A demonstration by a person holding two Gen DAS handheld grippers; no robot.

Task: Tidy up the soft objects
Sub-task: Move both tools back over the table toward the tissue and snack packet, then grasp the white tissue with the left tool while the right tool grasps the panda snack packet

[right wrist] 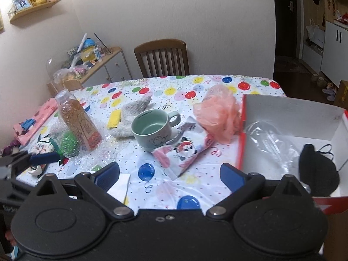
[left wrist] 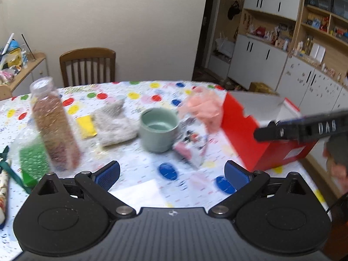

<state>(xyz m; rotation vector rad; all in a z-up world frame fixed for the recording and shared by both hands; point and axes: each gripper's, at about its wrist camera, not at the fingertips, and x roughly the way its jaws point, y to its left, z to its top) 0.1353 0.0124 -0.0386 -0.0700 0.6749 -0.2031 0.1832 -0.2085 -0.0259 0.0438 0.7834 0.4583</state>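
Observation:
A pink mesh bath puff point(right wrist: 217, 114) lies against the red box point(right wrist: 241, 134); it also shows in the left wrist view point(left wrist: 205, 106). The box point(left wrist: 239, 128) holds a clear plastic bag point(right wrist: 269, 141) and a black mask point(right wrist: 315, 169). A white knitted cloth point(right wrist: 134, 111) lies behind the green mug point(right wrist: 152, 130). A printed soft pouch point(right wrist: 184, 152) lies in front of the mug. My left gripper point(left wrist: 171, 174) is open and empty above the table. My right gripper point(right wrist: 169, 174) is open and empty near the box.
A bottle of beads point(right wrist: 76, 121) stands at the left beside bubble wrap with a green ball point(right wrist: 68, 143). A yellow packet point(right wrist: 114, 118) lies by the cloth. A wooden chair point(right wrist: 162, 57) stands behind the table. Pink wrapping point(right wrist: 34, 121) lies at the far left.

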